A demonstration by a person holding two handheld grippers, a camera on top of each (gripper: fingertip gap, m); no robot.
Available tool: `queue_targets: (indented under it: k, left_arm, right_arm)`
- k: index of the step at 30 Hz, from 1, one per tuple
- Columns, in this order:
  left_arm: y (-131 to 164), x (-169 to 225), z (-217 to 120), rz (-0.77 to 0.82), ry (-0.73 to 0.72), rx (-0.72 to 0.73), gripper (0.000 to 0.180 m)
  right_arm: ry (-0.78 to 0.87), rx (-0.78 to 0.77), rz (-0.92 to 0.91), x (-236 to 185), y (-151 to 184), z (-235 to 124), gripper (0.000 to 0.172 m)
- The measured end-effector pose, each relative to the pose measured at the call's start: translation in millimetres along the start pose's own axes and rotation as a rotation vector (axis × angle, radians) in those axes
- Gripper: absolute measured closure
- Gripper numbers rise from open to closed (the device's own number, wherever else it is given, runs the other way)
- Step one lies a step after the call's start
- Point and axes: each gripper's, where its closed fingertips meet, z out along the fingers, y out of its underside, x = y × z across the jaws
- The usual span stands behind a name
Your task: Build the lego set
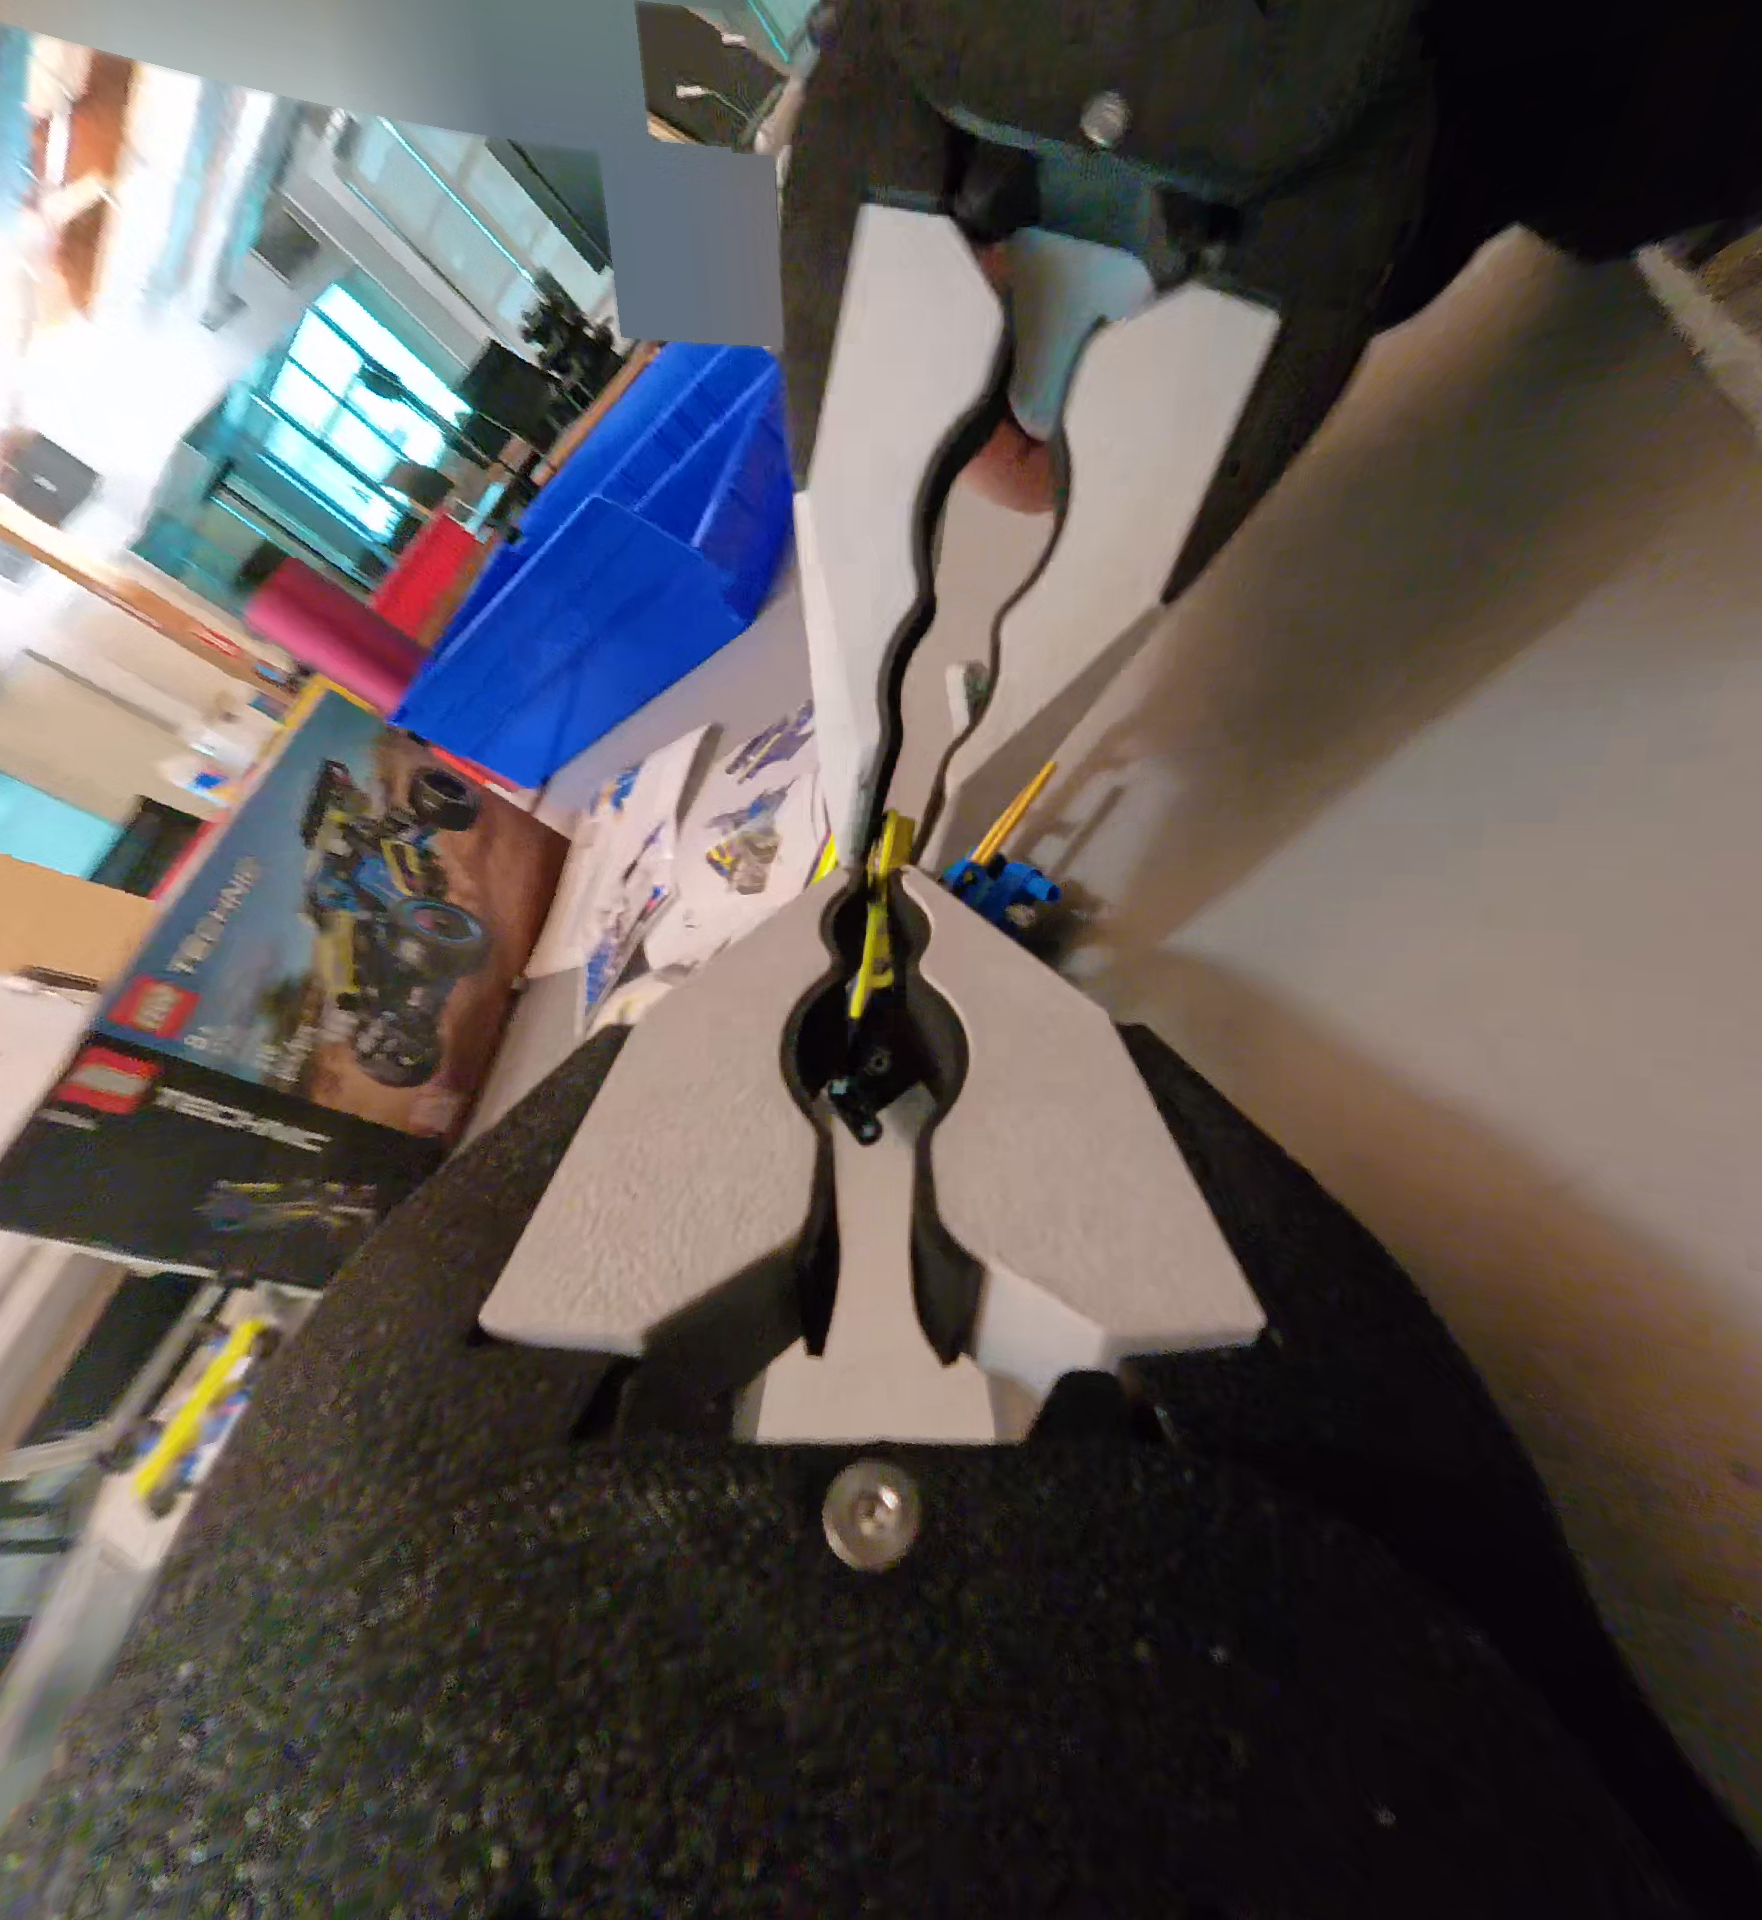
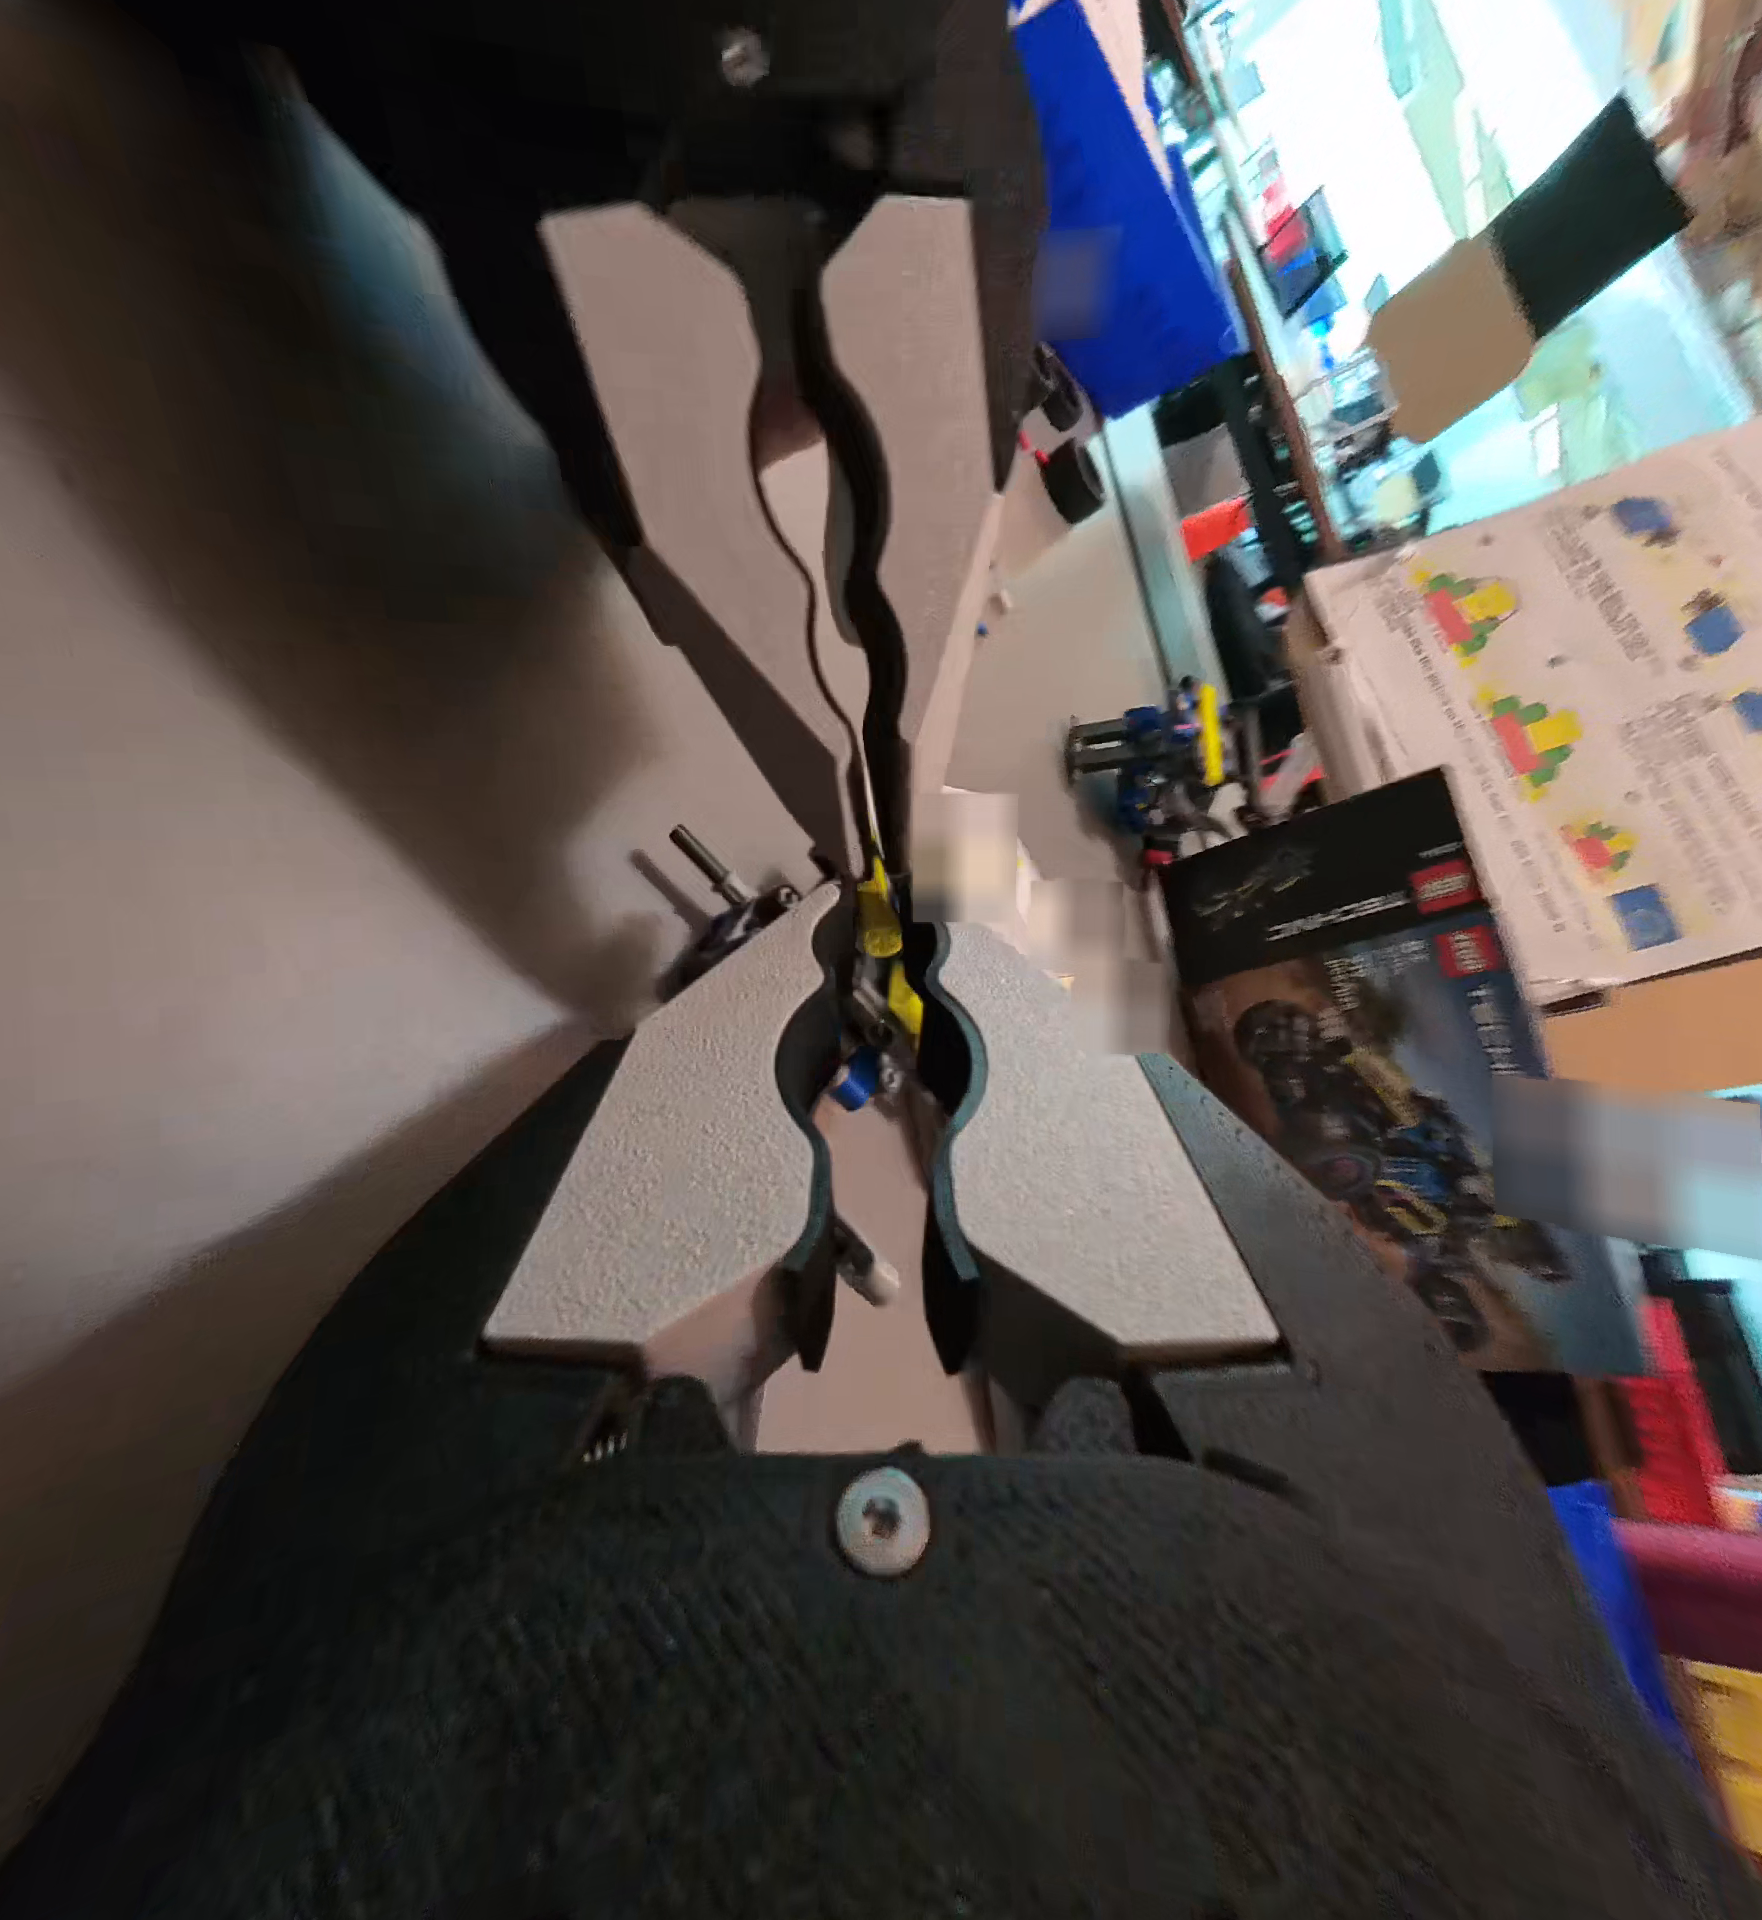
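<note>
1. The table [image 1: 1479, 935] is pale and bare along the stretch beside both tools. Toward its far edge stand a blue bin [image 1: 628, 582] and a printed toy box [image 1: 264, 997], with loose instruction sheets [image 1: 711, 842] lying between them.
2. The left hand-held gripper [image 1: 882, 883] is closed to a narrow slit on a slim yellow and black brick assembly [image 1: 875, 961]. Both pads press its sides.
3. The right hand-held gripper [image 2: 882, 914] meets it tip to tip, also nearly closed, clamping the same assembly's other end, where a yellow piece [image 2: 877, 914] and a blue pin [image 2: 853, 1083] show.
4. The assembly's long axis runs along both tools' fingers, from one tool to the other, above the table.
5. A small blue part with a yellow rod [image 1: 1007, 868] lies on the table just beside the tips.
6. The joint between the tips is blurred; the assembly's middle is probably hidden there.
</note>
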Motion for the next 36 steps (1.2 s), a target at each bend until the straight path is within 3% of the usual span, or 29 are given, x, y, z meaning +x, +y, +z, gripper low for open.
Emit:
queue_targets:
  k: [5,8,13,20,30,34,36]
  left_arm:
    - [-9,-6,-7,-0.311,0.15,0.016,0.168]
    - [-13,-8,-11,-0.372,0.224,0.01,0.167]
    - [4,2,-9,-0.136,0.246,-0.139,0.173]
    - [12,2,0,0.179,0.101,-0.218,0.18]
    - [12,1,1,0.316,0.003,-0.239,0.18]
    - [10,-1,2,0.354,-0.059,-0.209,0.18]
    - [9,-2,2,0.361,-0.084,-0.198,0.18]
  right_arm:
    - [0.097,-0.042,-0.247,1,0,-2,0.166]
    - [0.103,-0.069,-0.326,-2,2,0,0.167]
    - [0.131,-0.079,-0.368,1,1,0,0.167]
    - [0.123,-0.114,-0.422,-4,6,2,0.168]
    - [0.113,-0.111,-0.422,-5,7,3,0.167]
    - [0.094,-0.071,-0.301,-2,5,0,0.165]
    - [0.083,-0.033,-0.195,3,1,-3,0.153]
